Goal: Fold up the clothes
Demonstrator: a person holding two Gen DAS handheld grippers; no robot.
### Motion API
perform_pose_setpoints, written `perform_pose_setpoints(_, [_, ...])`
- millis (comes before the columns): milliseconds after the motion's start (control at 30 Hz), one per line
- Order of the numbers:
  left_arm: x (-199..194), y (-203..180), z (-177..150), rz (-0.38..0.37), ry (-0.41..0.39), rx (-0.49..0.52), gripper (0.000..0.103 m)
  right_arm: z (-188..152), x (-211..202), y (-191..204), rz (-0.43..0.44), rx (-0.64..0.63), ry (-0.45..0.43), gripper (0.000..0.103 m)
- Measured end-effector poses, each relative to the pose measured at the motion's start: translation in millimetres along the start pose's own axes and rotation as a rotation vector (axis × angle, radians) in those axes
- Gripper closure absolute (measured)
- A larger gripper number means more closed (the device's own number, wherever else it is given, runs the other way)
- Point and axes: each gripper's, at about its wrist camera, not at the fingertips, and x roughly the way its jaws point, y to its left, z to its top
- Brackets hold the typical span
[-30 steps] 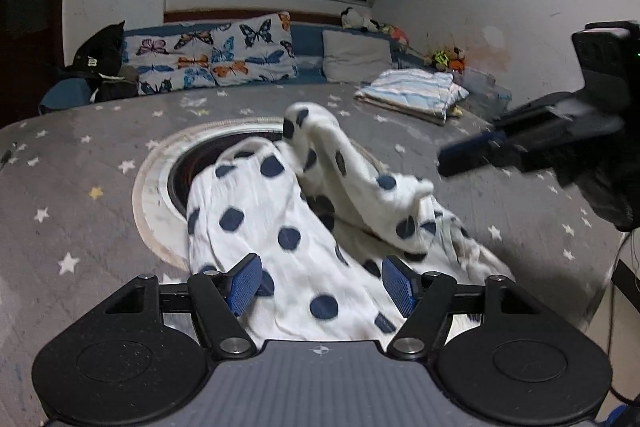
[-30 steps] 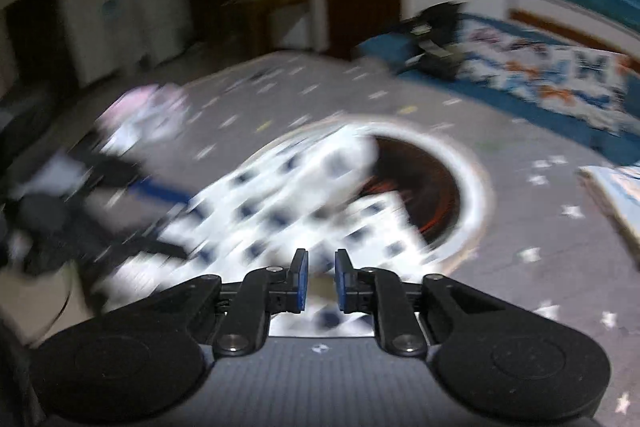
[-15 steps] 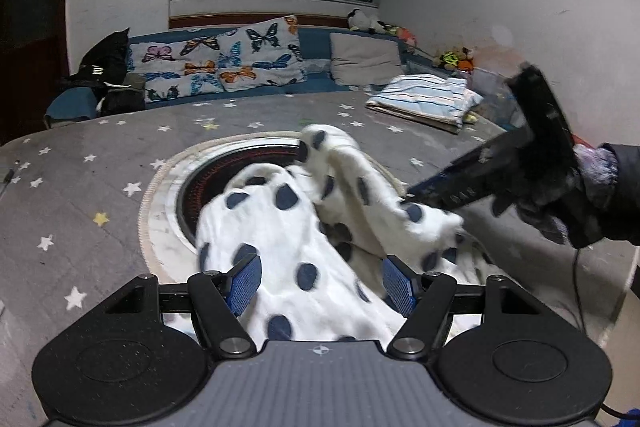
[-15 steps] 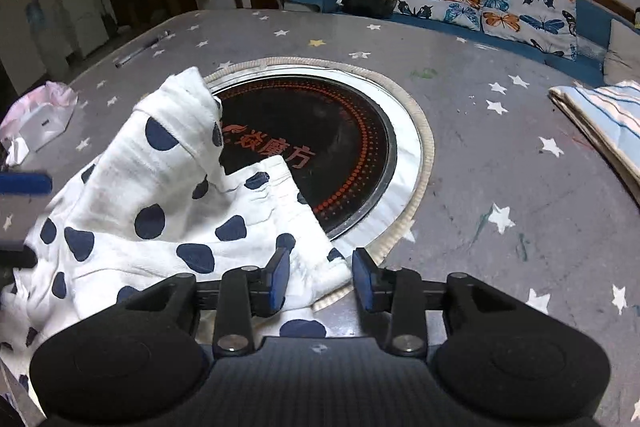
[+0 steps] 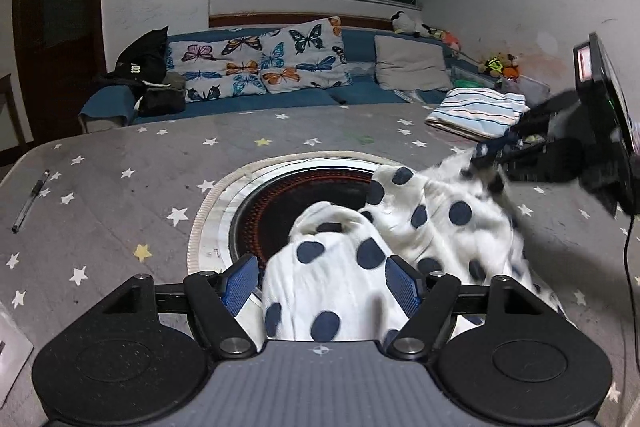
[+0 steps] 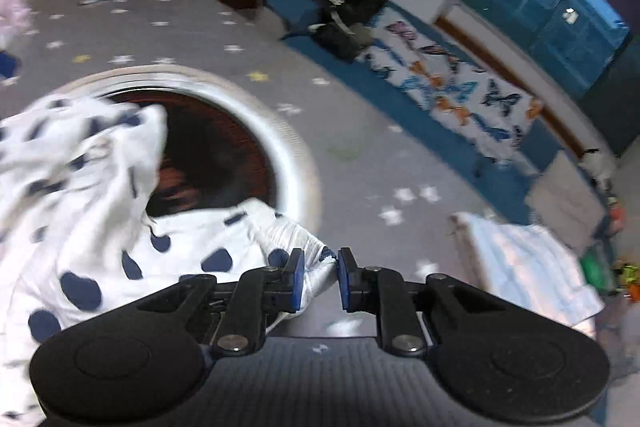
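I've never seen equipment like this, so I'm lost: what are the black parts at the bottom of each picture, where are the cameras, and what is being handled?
Each picture comes from a camera mounted on a hand-held gripper a person carries, looking along its two blue-padded fingers. The left hand-held gripper is open over a white garment with dark dots, crumpled on a grey star-patterned table. The right hand-held gripper has a bunched edge of that garment between its pads; the blur hides how firmly it grips. A striped folded cloth lies at the table's far side.
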Motion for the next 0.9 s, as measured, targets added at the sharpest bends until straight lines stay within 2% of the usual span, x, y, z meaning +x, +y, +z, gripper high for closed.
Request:
perform_pose_setpoints(200, [10,5,0,0.005,0.022,-0.007,0.03,11,26,-36,-0.182,-0.008,-0.018,0.087])
perform_pose_setpoints(367, [16,9,0,0.007,0.037,-0.011,0.029,4,62,-62,-0.239,0.077,0.007,0.081])
perform_pose_setpoints(500, [20,13,-1,0.009,0.046,-0.014,0.029,-6,74,-75,-0.127,0.242,0.048,0.081])
perform_pose_setpoints(567, [21,15,0,0.013,0.051,-0.017,0.028,-9,75,-79,0.002,0.329,0.048,0.081])
perform_pose_setpoints(667, [25,19,2,0.014,0.056,-0.029,0.028,-11,89,-81,0.116,0.41,0.077,0.078])
perform_pose_setpoints(733, [25,21,3,0.007,0.054,-0.04,0.028,-12,107,-82,0.156,0.453,0.105,0.076])
perform_pose_setpoints(900, [24,31,8,0.004,0.054,-0.064,0.028,-1,134,-80,0.143,0.471,0.11,0.068])
